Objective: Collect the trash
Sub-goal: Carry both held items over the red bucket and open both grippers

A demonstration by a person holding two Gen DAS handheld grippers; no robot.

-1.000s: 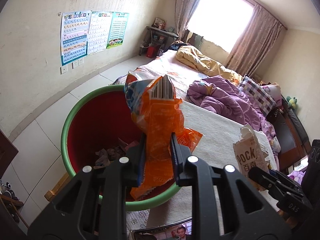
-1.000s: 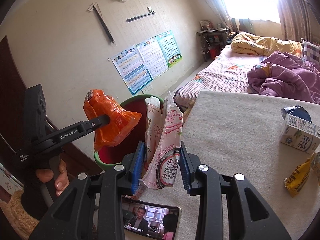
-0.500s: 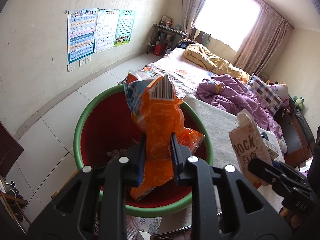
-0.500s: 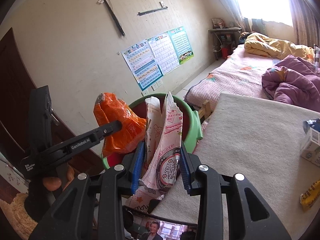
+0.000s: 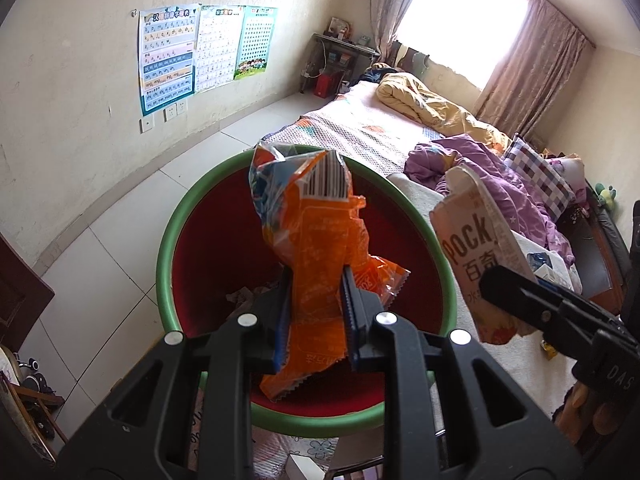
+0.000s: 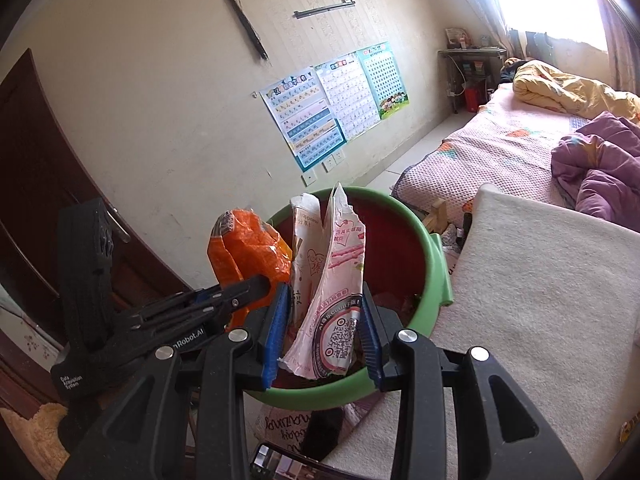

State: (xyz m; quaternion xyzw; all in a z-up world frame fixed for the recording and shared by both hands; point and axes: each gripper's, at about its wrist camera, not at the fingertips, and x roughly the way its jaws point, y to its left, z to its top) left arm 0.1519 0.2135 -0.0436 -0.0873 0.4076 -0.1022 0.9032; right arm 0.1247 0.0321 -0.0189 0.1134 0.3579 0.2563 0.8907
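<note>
- Left wrist view: the left tool [image 5: 316,312] sits at lower centre, its blue-padded jaws pinched narrow on an orange snack wrapper [image 5: 316,248] that stands up out of the grip with a barcode panel at its top.
- Behind and below the wrapper is the bin [image 5: 192,216], green-rimmed and red inside, filling the middle of the frame; some crumpled trash [image 5: 244,294] lies on its bottom, left of the jaws.
- At right of the frame the right tool [image 5: 516,288] comes in from the lower right edge, clamping a pale Pocky box [image 5: 476,240], torn open at its top, just beside the bin's right rim.
- A bed [image 5: 360,128] with a purple quilt [image 5: 488,168] and a yellow one lies in the upper right; three posters [image 5: 200,48] hang on the wall at upper left.
- Right wrist view: the right tool [image 6: 324,328] at lower centre holds the Pocky box [image 6: 336,276] upright between its pads, jaws narrow, in front of the bin's [image 6: 436,256] opening.
- At centre left the left tool [image 6: 248,288] reaches in from the lower left, gripping the orange wrapper [image 6: 248,248] at the bin's left rim.
- A pale felt-covered tabletop [image 6: 540,288] fills the right, touching the bin; a phone [image 6: 288,464] shows at the bottom edge.
</note>
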